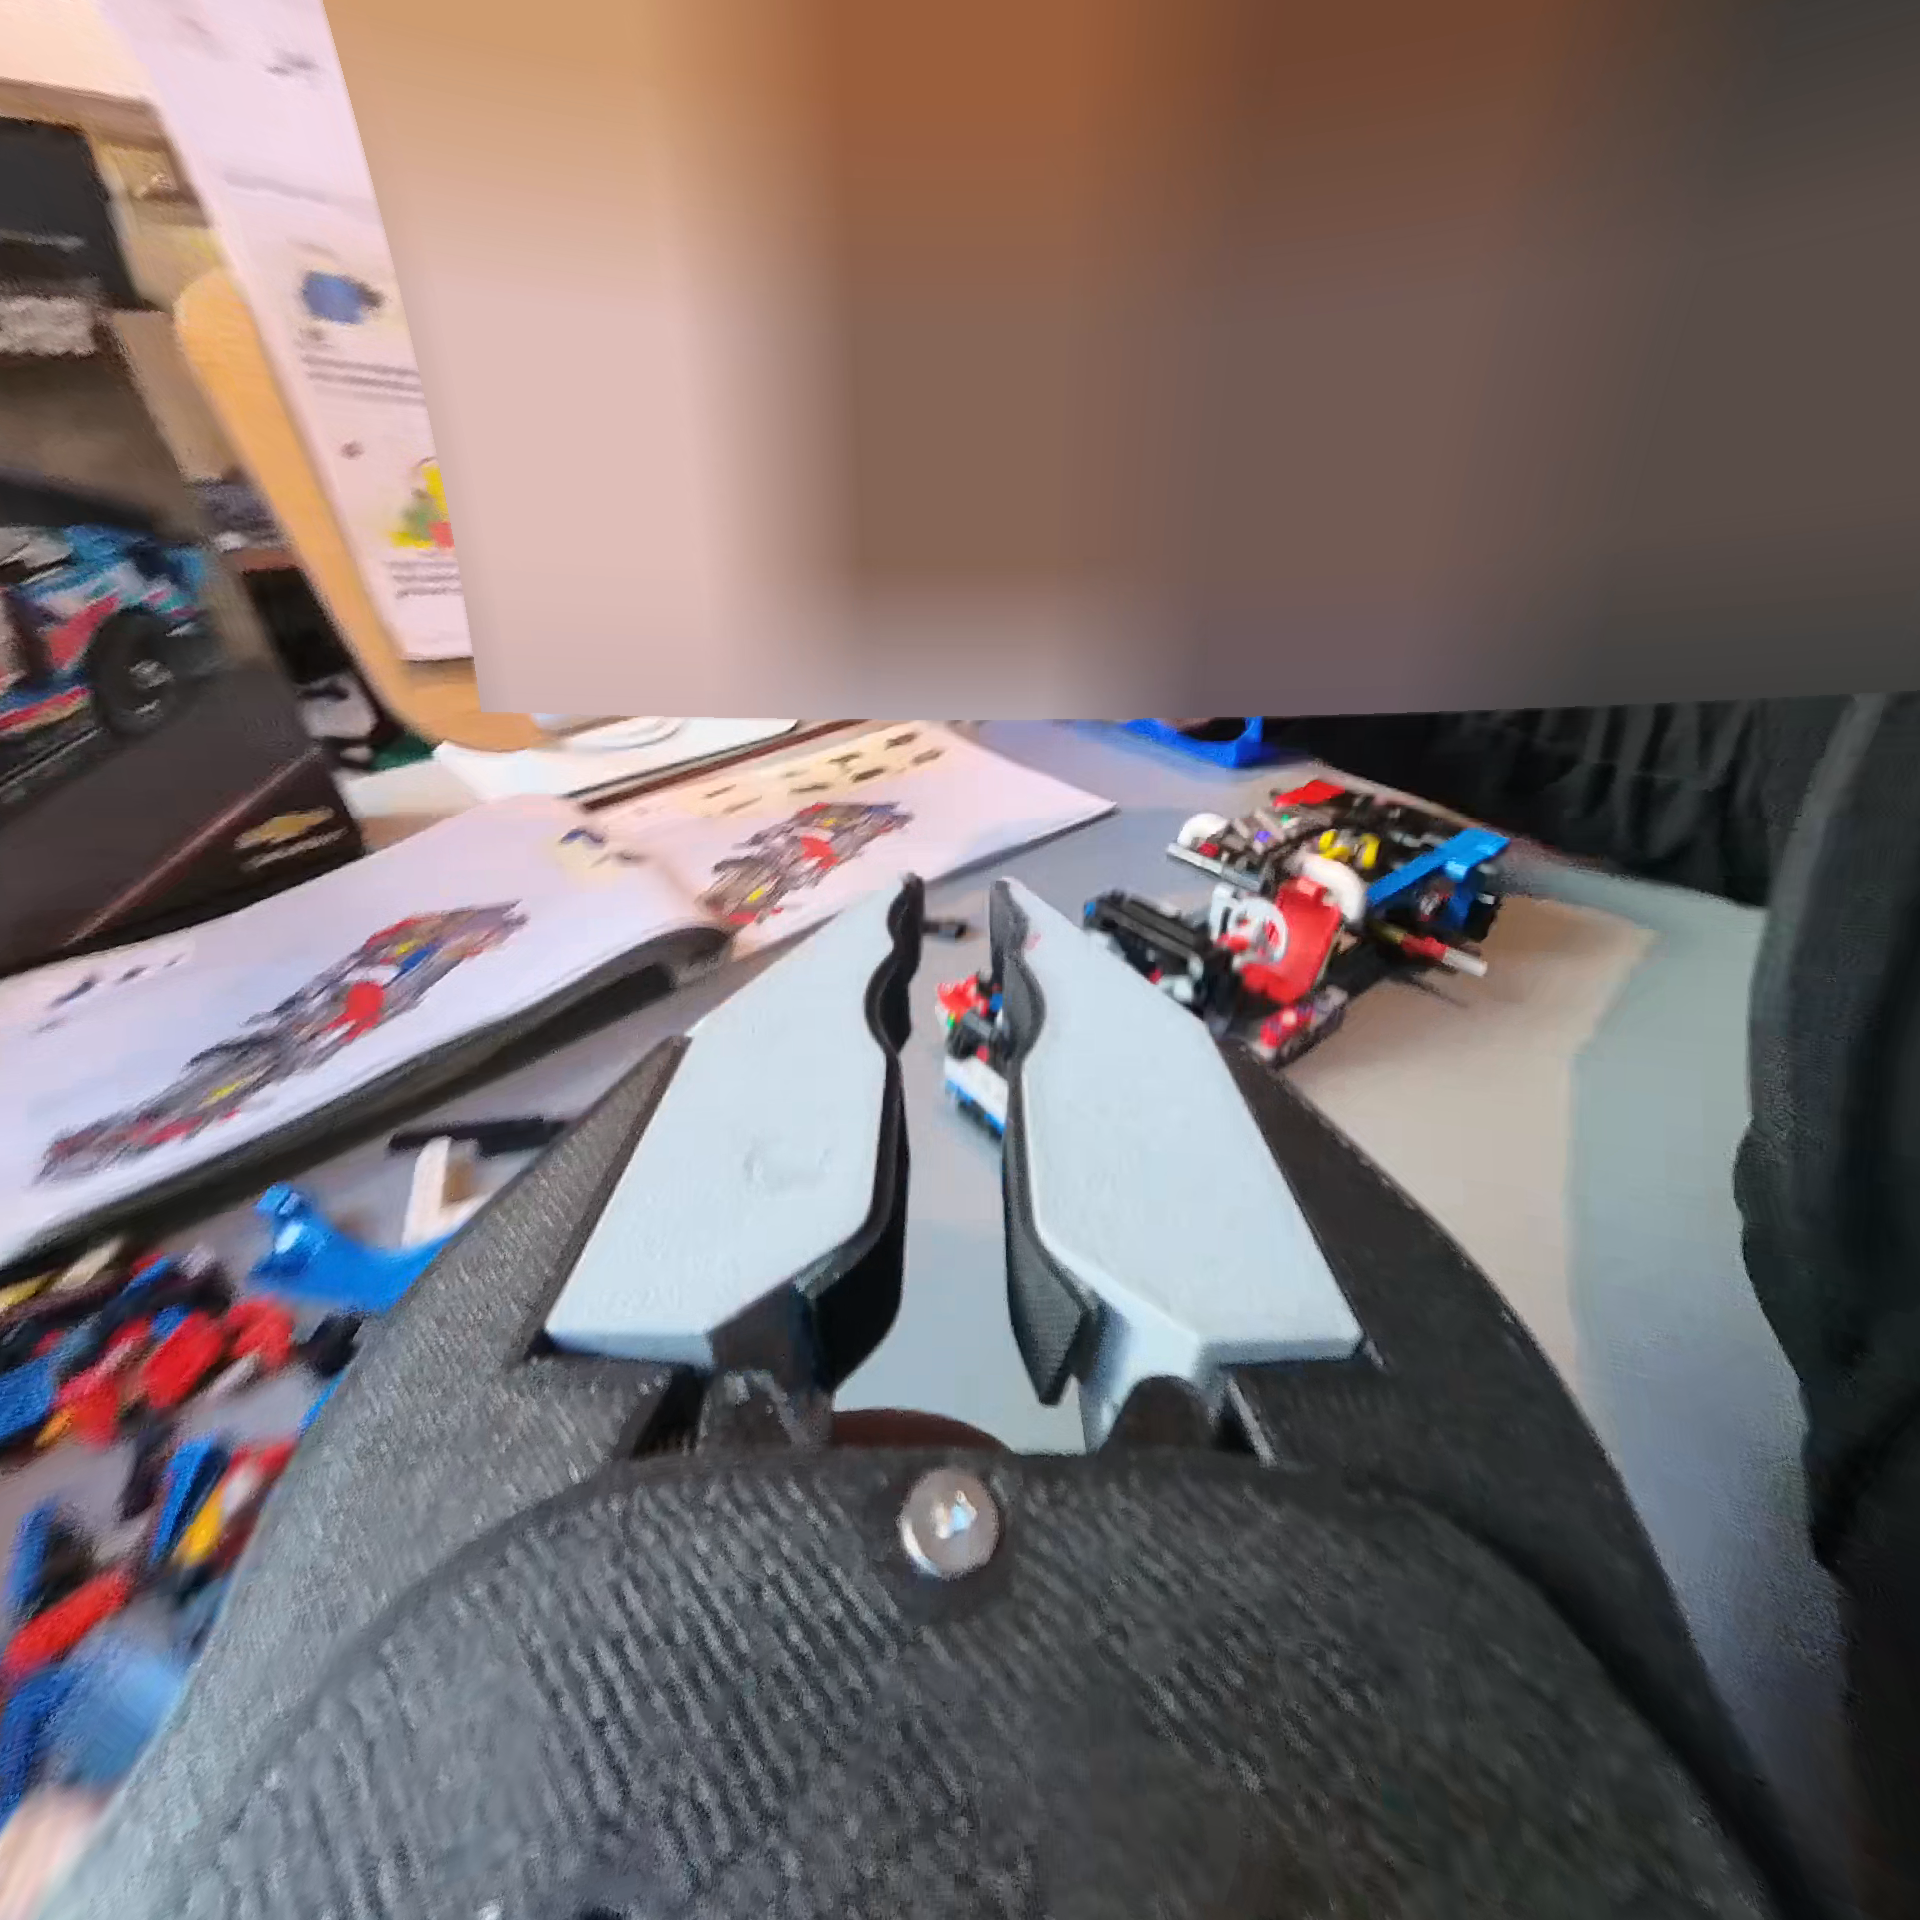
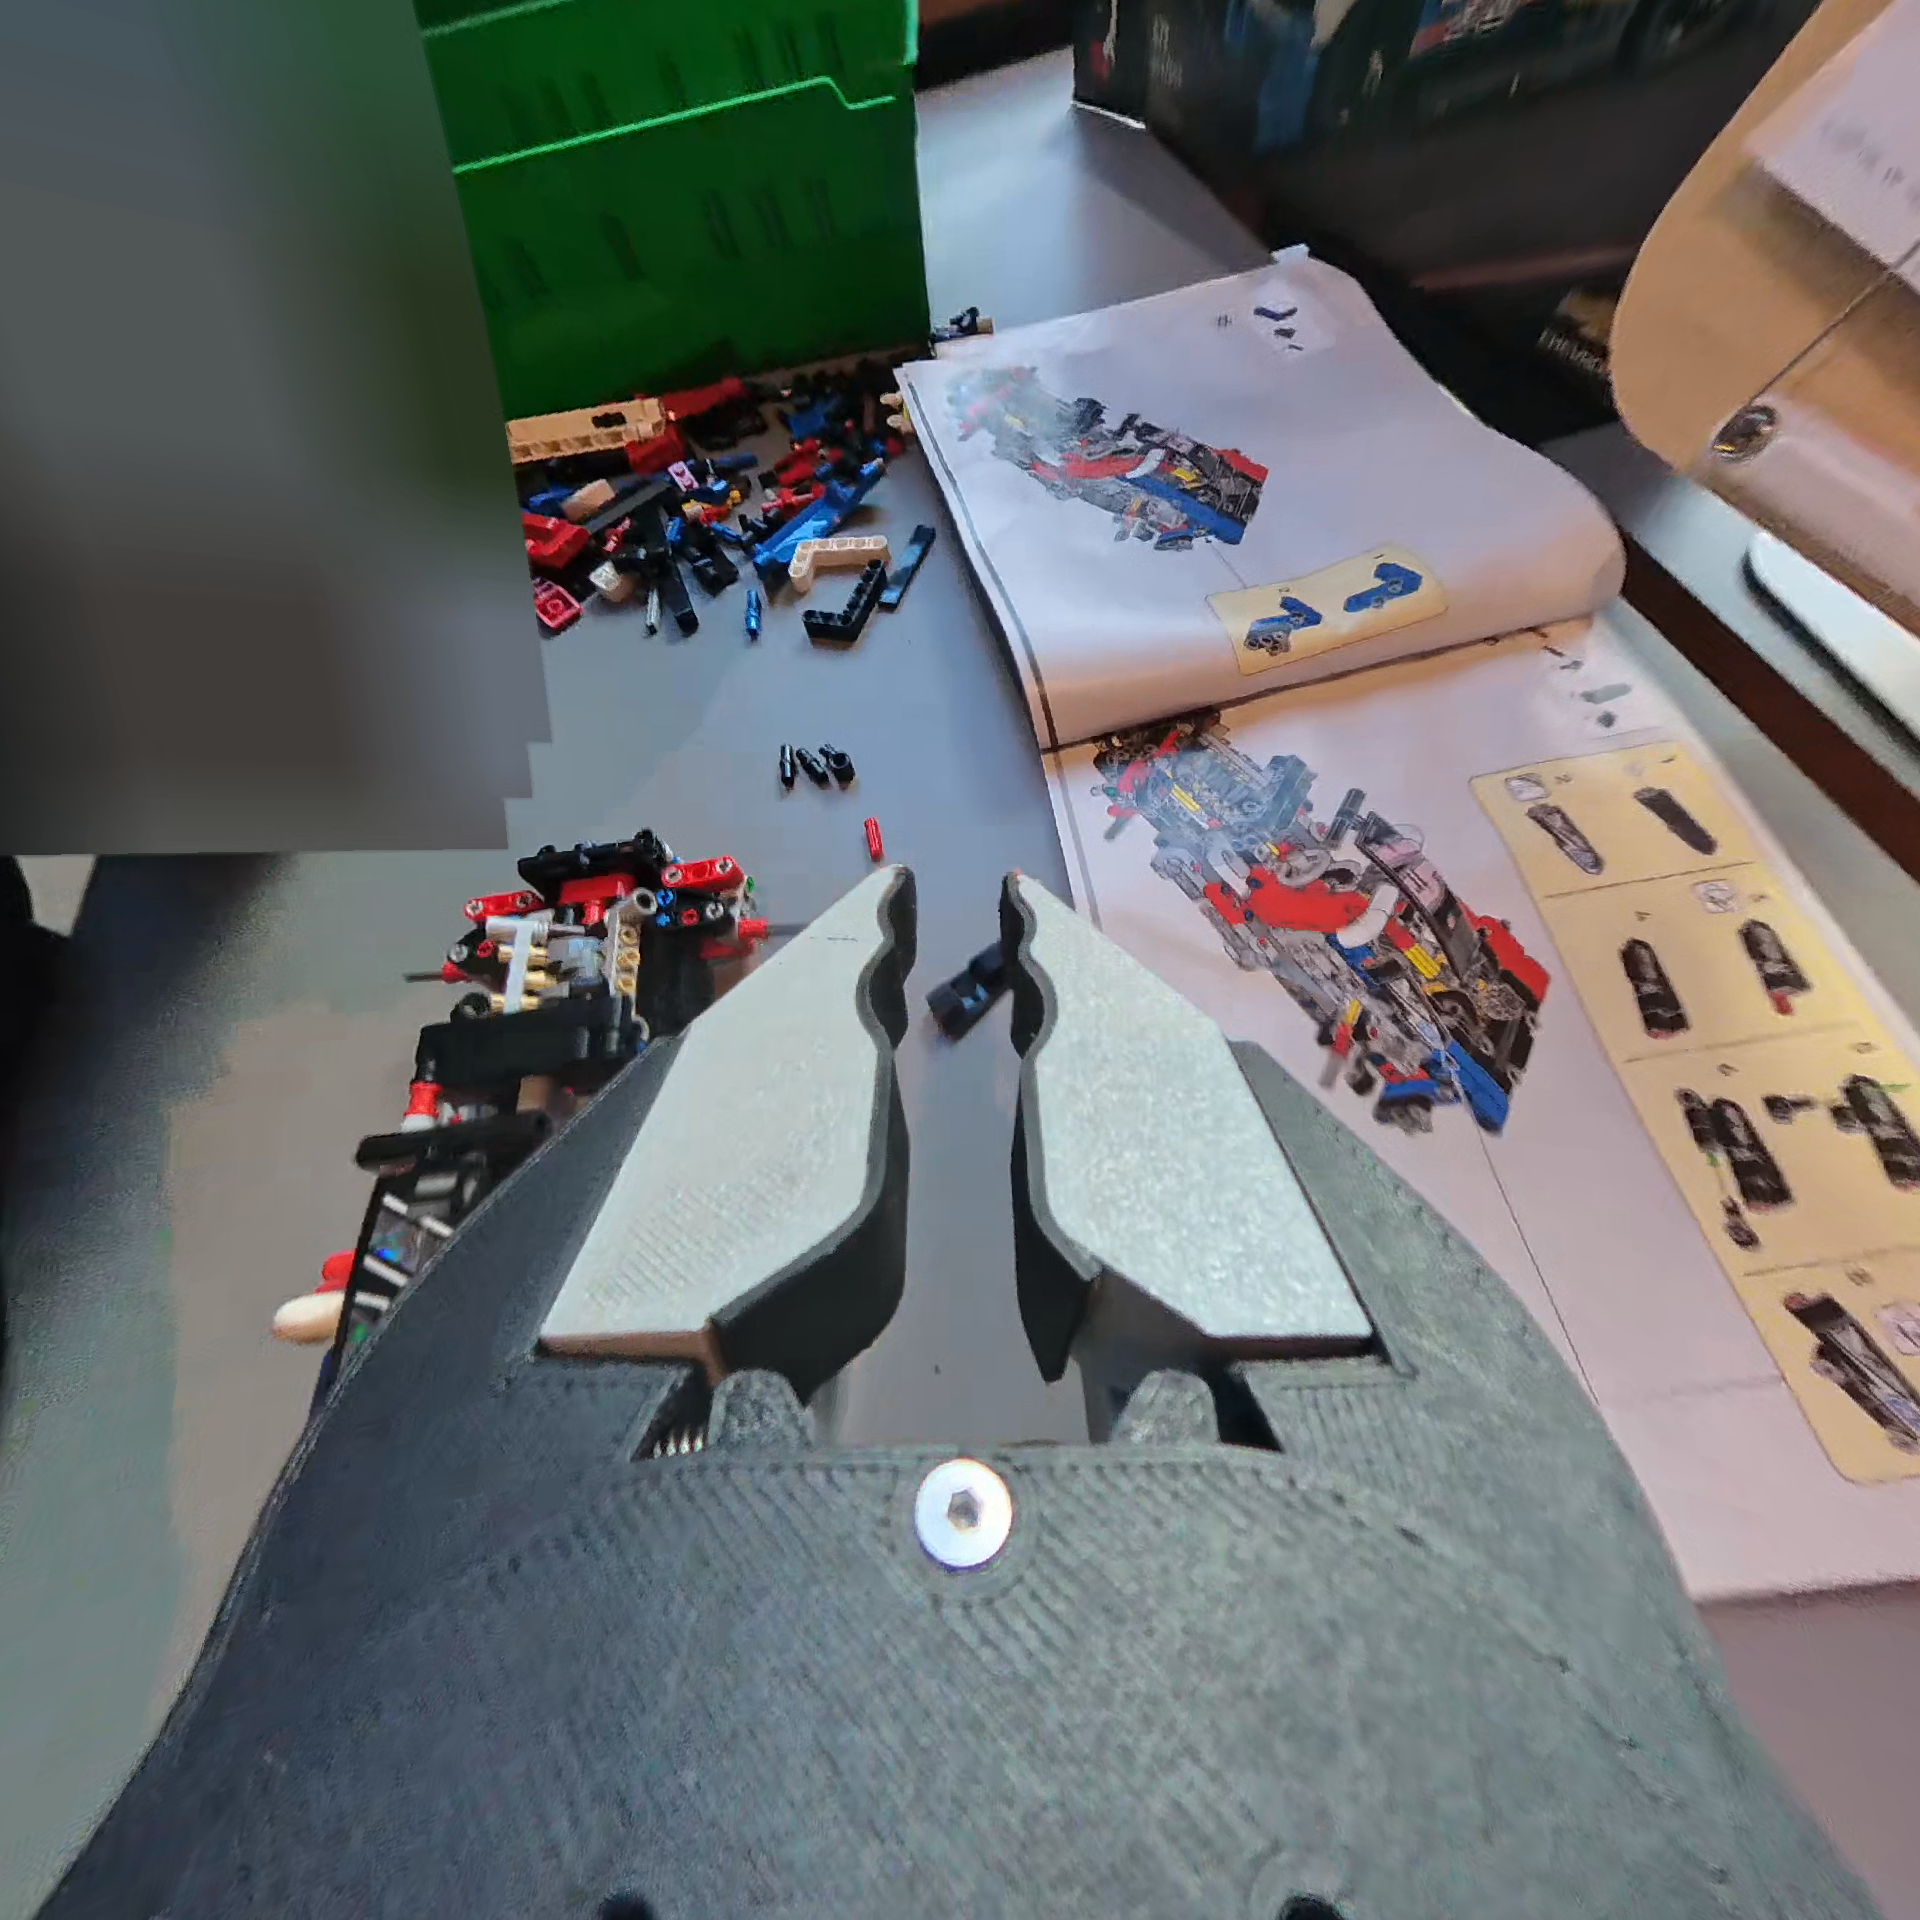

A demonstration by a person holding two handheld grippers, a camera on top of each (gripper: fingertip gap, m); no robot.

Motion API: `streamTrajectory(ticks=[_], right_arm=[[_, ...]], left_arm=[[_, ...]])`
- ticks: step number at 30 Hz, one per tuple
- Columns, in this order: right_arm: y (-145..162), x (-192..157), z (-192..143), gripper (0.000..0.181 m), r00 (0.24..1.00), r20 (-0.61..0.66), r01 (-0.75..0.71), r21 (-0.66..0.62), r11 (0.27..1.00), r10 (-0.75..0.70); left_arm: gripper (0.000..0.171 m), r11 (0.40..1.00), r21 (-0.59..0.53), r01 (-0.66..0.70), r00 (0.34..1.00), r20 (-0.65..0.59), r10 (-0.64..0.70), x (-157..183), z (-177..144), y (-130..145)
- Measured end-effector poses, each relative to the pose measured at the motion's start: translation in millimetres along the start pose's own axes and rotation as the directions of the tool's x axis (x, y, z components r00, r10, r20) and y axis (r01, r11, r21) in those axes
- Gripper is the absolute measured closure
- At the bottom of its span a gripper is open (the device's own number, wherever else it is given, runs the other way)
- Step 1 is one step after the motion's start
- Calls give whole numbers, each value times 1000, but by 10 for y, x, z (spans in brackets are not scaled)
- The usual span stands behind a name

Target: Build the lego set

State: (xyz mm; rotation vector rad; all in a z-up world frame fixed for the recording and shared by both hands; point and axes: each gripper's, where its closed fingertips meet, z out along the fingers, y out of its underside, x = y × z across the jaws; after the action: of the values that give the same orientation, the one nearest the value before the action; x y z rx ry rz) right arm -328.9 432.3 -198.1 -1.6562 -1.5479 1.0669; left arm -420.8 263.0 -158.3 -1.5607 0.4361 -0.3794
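The right gripper (image 2: 958,883) had narrow, empty jaws, with a small black piece (image 2: 966,995) lying slantwise on the worktop between them.

One open instruction booklet (image 2: 1351,665), one green crate (image 2: 686,208), three black pins (image 2: 816,766)

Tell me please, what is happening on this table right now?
A person is building a Lego car with two hand-held grippers. The left gripper and the right gripper are both open and hold nothing. A small black piece lies on the grey table between the right gripper's fingers. The half-built chassis sits nearby, the instruction booklet lies open, and loose pieces are piled by a green crate.
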Motion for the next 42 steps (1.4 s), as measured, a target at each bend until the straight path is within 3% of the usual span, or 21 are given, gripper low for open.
streamTrajectory(ticks=[4,9,13,17,21,24,25,27,30,32,33,38,42], right_arm=[[93,53,-226,168,992,-125,31,23,999,-28],[-11,1,-509,166,980,-199,21,155,988,10],[86,80,-713,167,947,-322,36,175,984,22],[172,88,-806,169,937,-346,25,208,978,50],[231,85,-876,171,930,-365,54,235,970,37],[299,55,-925,171,929,-370,79,233,969,13],[325,41,-940,172,930,-368,82,229,970,8],[374,3,-966,172,936,-352,84,228,970,2],[447,-48,-989,173,947,-321,76,237,969,4],[506,-72,-991,172,954,-300,63,225,972,8],[526,-77,-1000,172,954,-300,63,217,974,5],[593,-57,-1056,173,946,-322,87,190,978,-22],[598,-47,-1075,173,954,-300,59,214,975,8]], left_arm=[[162,996,-78,37,992,126,-27,-201,-450,184],[161,988,-106,109,976,202,-86,-376,-803,316],[163,981,-167,101,962,269,-54,-523,-941,434],[157,935,-330,129,942,335,-12,-820,-896,573],[141,825,-542,160,960,280,-2,-1062,-698,686],[152,778,-626,43,972,205,111,-1314,-456,549],[162,755,-656,-10,975,160,152,-1391,-366,512],[163,690,-713,-120,976,44,215,-1530,-178,488],[164,502,-808,-307,942,-181,284,-1771,-25,697],[162,346,-853,-391,903,-282,325,-1992,-12,879],[161,297,-857,-422,886,-322,333,-2069,-1,941],[163,221,-860,-459,884,-419,207,-2075,-17,1136],[167,176,-851,-495,861,-452,235,-2117,8,1176]])
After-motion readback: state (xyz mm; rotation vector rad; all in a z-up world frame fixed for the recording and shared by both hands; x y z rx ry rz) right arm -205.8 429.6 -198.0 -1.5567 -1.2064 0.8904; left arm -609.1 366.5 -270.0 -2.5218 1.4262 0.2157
